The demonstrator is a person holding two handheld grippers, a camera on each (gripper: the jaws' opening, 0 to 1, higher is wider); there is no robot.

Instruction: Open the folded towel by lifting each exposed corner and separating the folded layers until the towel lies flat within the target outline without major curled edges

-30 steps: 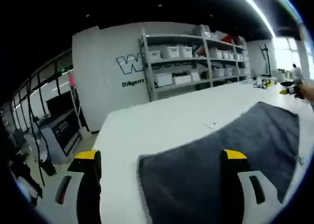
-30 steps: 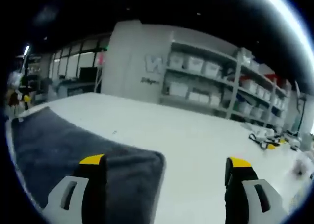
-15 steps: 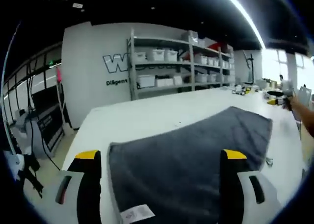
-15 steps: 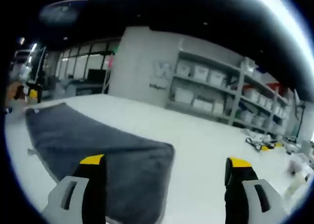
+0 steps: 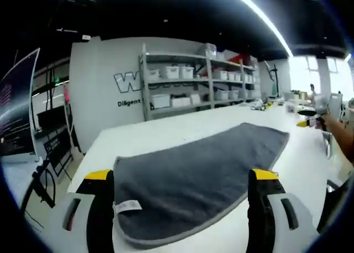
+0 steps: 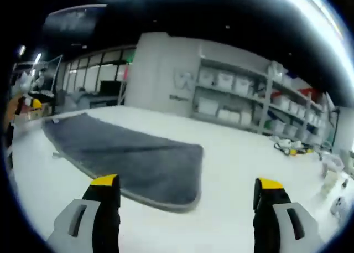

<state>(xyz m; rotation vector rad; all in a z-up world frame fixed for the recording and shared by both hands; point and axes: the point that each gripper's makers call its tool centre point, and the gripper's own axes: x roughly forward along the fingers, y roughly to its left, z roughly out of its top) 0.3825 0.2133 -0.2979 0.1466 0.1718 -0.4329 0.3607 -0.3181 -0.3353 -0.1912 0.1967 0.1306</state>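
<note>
Both cameras have pulled back; towel lies mid-frame on the white table; left gripper and right gripper gape, empty; approach low, nip one near corner layer only.

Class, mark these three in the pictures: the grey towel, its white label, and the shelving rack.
grey towel (image 5: 199, 164), left gripper view, middle of its top surface
white label (image 5: 127, 206), left gripper view, centre of the tag
shelving rack (image 5: 193, 87), left gripper view, middle shelf
</note>
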